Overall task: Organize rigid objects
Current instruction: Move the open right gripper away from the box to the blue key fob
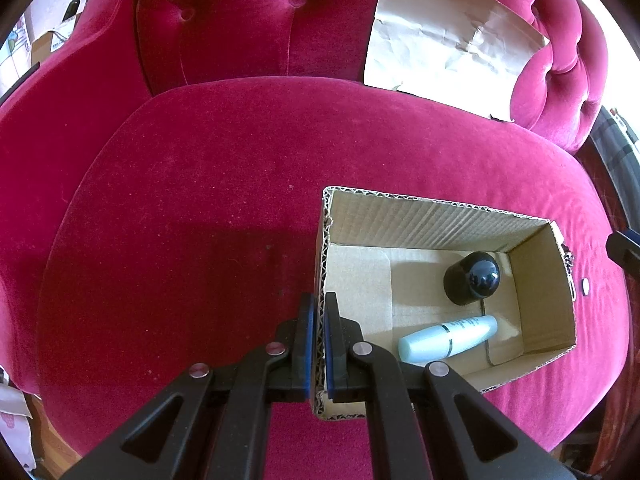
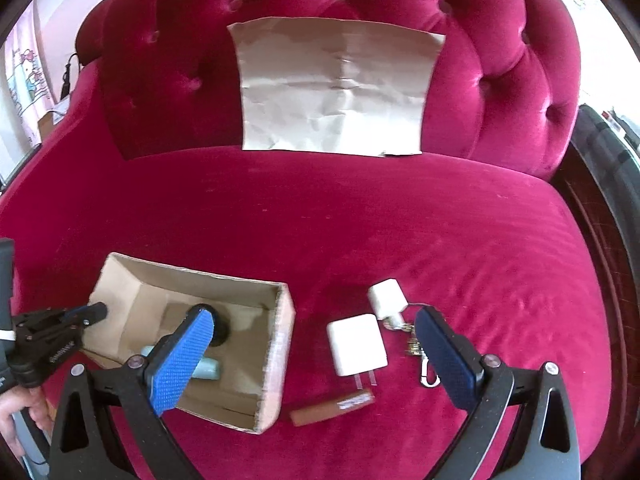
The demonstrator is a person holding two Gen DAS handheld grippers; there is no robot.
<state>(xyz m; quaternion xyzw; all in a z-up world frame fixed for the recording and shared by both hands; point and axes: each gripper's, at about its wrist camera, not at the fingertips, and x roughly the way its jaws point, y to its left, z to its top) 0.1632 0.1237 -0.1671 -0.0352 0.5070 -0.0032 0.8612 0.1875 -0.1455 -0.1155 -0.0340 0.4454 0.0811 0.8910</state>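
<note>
An open cardboard box [image 1: 420,220] sits on the red velvet sofa seat [image 1: 200,200]. Inside it lie a black round-topped jar [image 1: 472,278] and a pale blue tube [image 1: 448,338]. My left gripper [image 1: 319,300] is shut on the box's left wall. In the right wrist view the box [image 2: 280,344] is at lower left, with the left gripper [image 2: 86,314] clamped on its far side. My right gripper [image 2: 316,314] hangs open and empty above a white charger plug [image 2: 356,344]. Around the plug lie a smaller white adapter [image 2: 386,298], a metal key clasp [image 2: 424,368] and a brown stick [image 2: 332,406].
A creased sheet of brown paper [image 2: 336,88] leans on the tufted sofa back [image 2: 500,60]. The seat's right edge drops to a dark wooden frame [image 2: 600,220]. A person's hand [image 2: 24,412] holds the left gripper's handle at lower left.
</note>
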